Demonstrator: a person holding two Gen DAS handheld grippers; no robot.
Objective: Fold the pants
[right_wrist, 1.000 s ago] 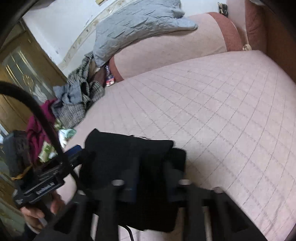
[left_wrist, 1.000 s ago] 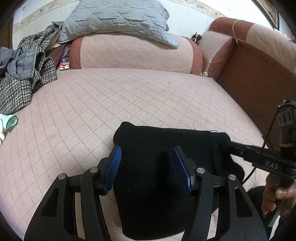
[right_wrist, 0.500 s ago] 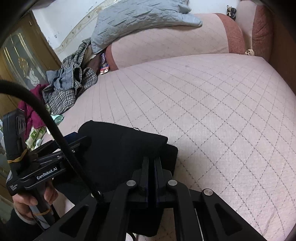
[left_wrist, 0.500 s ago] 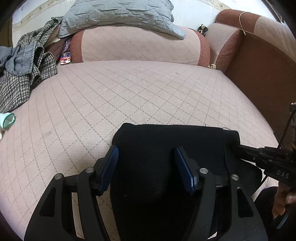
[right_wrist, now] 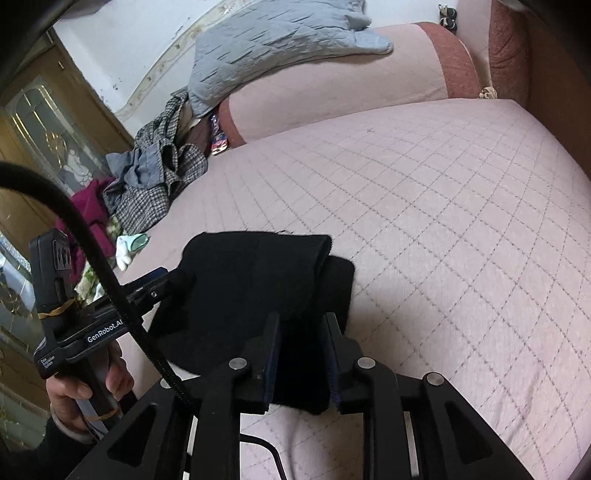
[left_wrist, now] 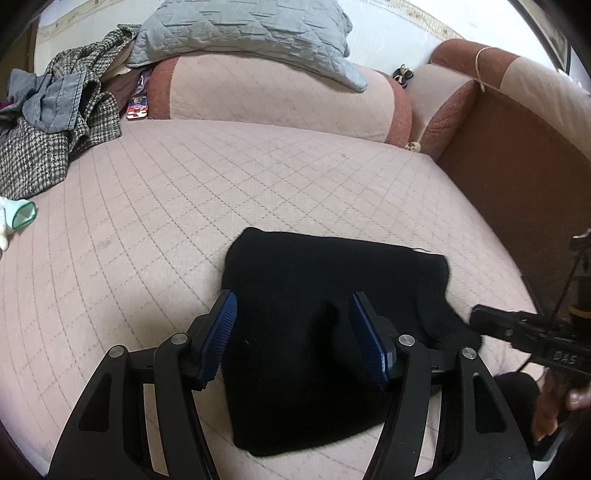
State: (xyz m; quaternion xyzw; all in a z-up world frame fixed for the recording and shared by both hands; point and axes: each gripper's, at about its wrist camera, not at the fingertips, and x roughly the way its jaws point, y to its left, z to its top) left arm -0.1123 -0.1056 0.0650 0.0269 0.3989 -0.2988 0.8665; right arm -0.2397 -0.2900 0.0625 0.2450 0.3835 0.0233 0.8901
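Observation:
The black pants (left_wrist: pixel 325 314) lie folded into a thick rectangle on the pink quilted sofa seat (left_wrist: pixel 221 192). My left gripper (left_wrist: pixel 293 328) is open, its blue pads spread over the near edge of the pants. My right gripper (right_wrist: pixel 301 354) is part open with its jaws around the right edge of the folded pants (right_wrist: pixel 255 291). The right gripper also shows at the right of the left wrist view (left_wrist: pixel 517 332), against the pants' right side. The left gripper shows at the left of the right wrist view (right_wrist: pixel 147 288).
A grey quilted pillow (left_wrist: pixel 243 33) rests on the sofa backrest. A heap of checked and grey clothes (left_wrist: pixel 48 122) lies at the far left. A small green-rimmed item (left_wrist: pixel 22 214) sits at the left edge. The brown armrest (left_wrist: pixel 517 177) bounds the right side.
My right gripper was shut on the pants' edge half a second ago and has now opened a little. The folded pants have settled flatter on the seat. The left gripper stays open.

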